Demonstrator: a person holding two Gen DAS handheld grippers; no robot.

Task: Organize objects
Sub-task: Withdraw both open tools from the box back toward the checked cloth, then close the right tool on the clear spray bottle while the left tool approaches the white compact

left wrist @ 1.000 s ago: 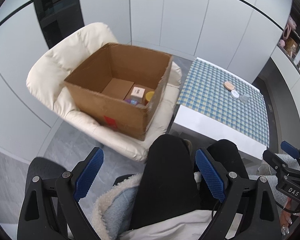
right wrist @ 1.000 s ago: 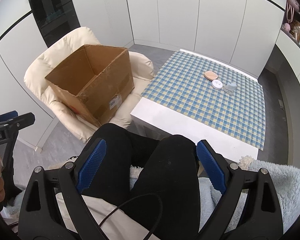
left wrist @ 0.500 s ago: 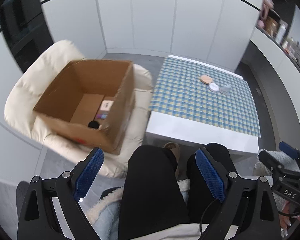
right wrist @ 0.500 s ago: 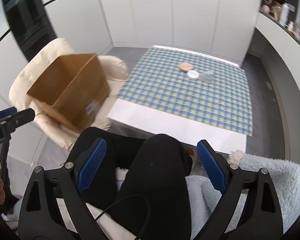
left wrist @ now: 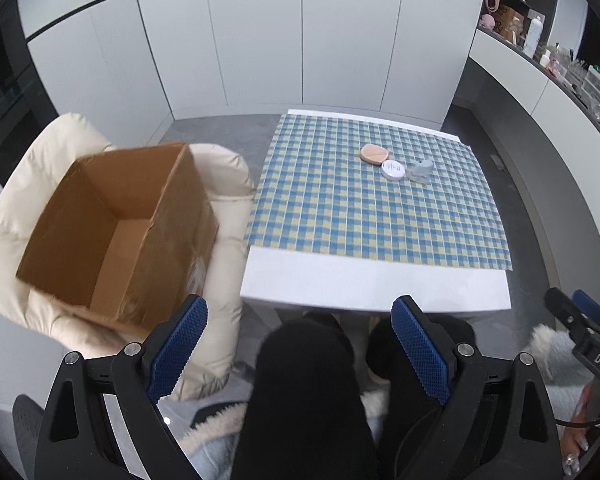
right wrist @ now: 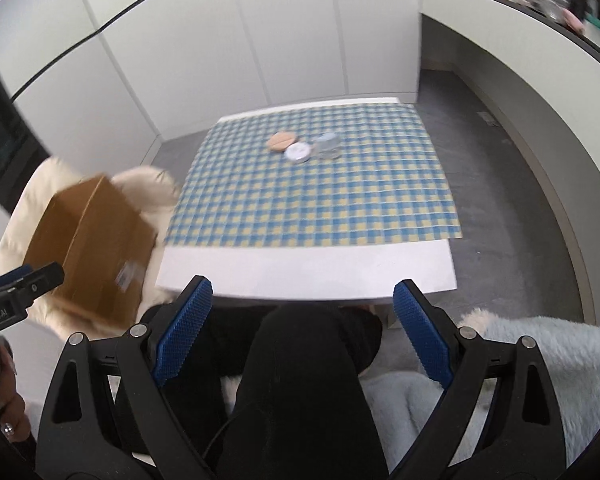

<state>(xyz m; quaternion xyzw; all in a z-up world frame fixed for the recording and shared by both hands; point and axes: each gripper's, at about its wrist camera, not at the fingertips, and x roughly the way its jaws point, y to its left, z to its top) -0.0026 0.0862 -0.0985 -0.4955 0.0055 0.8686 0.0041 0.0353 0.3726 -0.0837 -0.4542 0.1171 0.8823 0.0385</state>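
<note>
A: Nearest us, left gripper [left wrist: 299, 346] and right gripper [right wrist: 302, 330] both spread wide, nothing between the pads, over our knees [left wrist: 304, 364].

B: Past the table's [left wrist: 374, 280] bare near edge, toward the far right corner: tan compact [left wrist: 374, 153], white tin [left wrist: 393, 169], clear jar [left wrist: 419, 170], bunched together.

A: We judge them light and rigid; the jar slick, maybe fragile. Pinch across the rims.

B: Cardboard box [left wrist: 116, 232] sits on the cream chair [left wrist: 228, 184], off the table's left edge. Nothing blocks us.

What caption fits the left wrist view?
Open left gripper above knees, facing checked table with three small items; box on cushion at left.
</note>
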